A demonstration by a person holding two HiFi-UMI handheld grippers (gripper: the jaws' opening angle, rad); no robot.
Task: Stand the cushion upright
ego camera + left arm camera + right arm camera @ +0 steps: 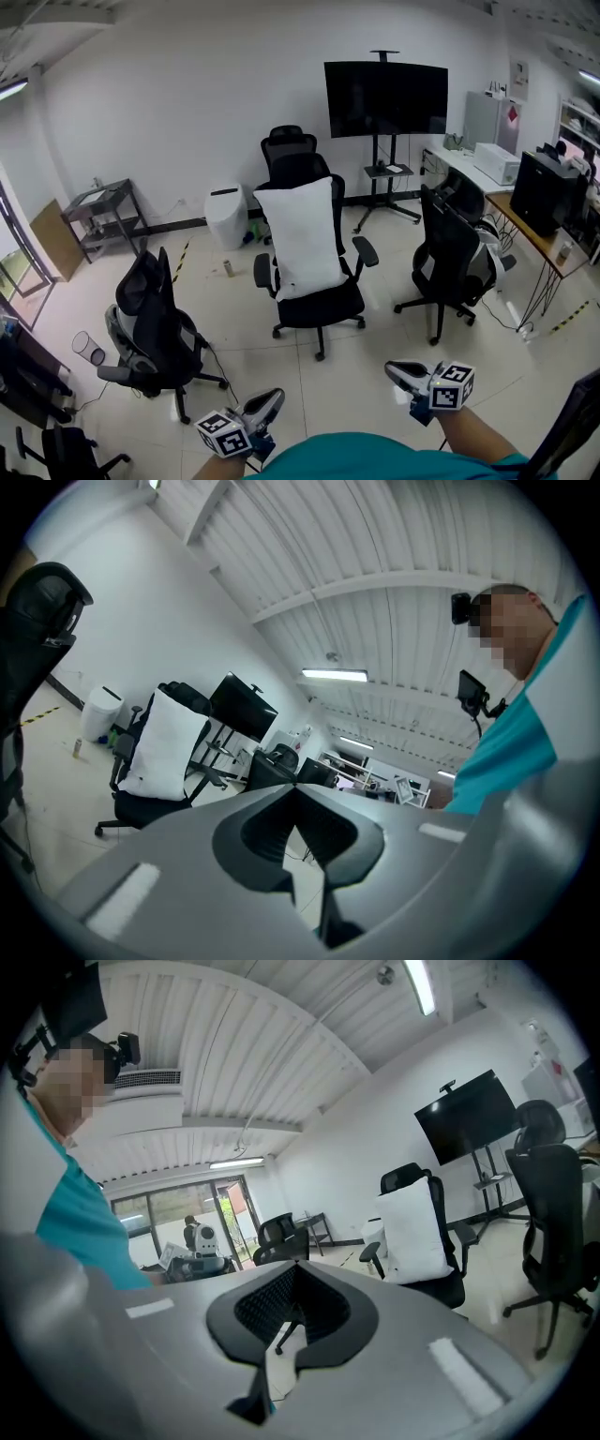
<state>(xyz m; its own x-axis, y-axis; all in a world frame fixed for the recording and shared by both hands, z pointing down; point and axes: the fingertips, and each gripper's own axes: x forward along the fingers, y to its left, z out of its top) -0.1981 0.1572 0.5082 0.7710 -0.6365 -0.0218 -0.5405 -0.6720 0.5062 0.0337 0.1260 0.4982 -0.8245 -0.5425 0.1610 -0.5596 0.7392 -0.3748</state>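
In the head view a tall white rectangular cushion (302, 236) is standing on its short edge at the centre of the frame. It is resting on the seat of a black office chair (323, 305) and leaning back against the backrest, tilted slightly. Its fabric is plain and softly creased.

At the far left a metal cart (101, 217) is standing by the wall. Below it, a black mesh chair (155, 323) is facing away, with a small mesh wastebasket (89, 348) beside it; its contents cannot be made out. A closed white bin (226, 216) is sitting by the wall, just left of the cushion's chair.

At the bottom edge, the left gripper (267, 403) is hovering low with its fingers pressed together on nothing. The right gripper (401, 373) is doing the same, well apart from the cushion.

A dark television (385, 97) on a wheeled stand is occupying the upper right. Another black chair (450, 258) is standing beside a cluttered desk (534, 234) at the right edge. The floor (375, 361) is pale glossy tile, and the walls are white.
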